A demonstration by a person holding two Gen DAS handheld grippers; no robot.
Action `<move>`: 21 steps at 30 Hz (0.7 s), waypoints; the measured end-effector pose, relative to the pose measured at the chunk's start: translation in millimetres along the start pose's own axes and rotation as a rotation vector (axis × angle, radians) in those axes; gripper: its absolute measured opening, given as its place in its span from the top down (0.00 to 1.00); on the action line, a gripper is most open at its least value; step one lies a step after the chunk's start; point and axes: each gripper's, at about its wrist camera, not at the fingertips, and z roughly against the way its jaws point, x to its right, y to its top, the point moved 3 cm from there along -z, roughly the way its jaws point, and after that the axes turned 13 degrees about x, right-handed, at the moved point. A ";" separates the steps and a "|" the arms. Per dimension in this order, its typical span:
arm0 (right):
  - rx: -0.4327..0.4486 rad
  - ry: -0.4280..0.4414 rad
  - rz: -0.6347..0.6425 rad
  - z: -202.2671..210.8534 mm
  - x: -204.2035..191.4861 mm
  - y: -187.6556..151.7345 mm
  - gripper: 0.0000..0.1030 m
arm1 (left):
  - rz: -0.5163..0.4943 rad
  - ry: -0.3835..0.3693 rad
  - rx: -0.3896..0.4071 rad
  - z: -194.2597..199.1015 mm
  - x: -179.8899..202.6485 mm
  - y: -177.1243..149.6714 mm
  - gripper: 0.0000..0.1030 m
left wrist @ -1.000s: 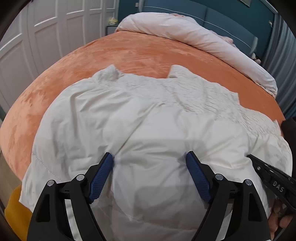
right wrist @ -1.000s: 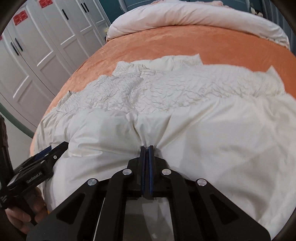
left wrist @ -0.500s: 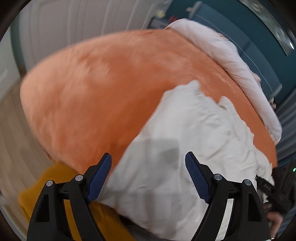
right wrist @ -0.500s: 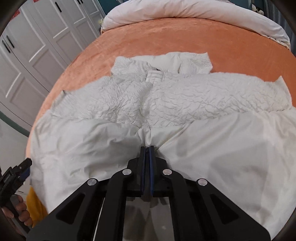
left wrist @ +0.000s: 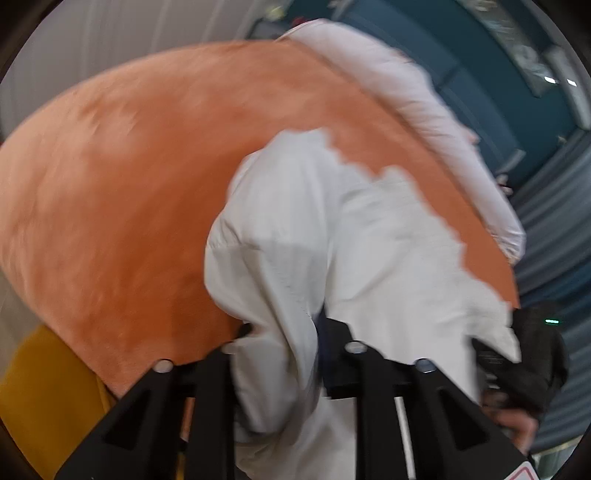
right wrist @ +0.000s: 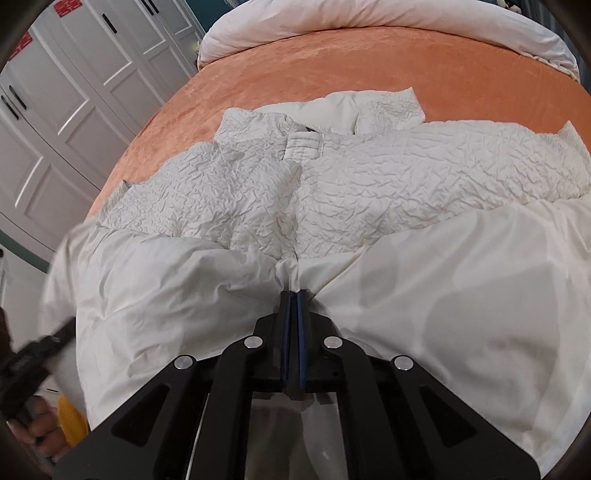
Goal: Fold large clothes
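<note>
A large white garment lies on the orange bed cover, its crinkled upper part farther away and a smooth lower part nearer. My left gripper is at the garment's left corner; its jaws are closing and a bunched fold of the white cloth is pinched between them. My right gripper is shut on a gathered pleat at the garment's near edge. The left wrist view is blurred. The left gripper's fingertips are hidden by cloth.
A pale rolled duvet lies along the far side of the bed. White wardrobe doors stand to the left. Something yellow sits below the bed's near left edge. A hand holds the other gripper at lower left.
My left gripper swung left to the garment's corner, rolled, and went from wide open to closed on a fold of cloth. My right gripper kept its grip and barely moved.
</note>
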 end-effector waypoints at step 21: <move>0.040 0.177 -0.130 104.4 57.1 -63.2 0.96 | -0.484 -0.352 0.084 54.9 293.2 -37.4 0.94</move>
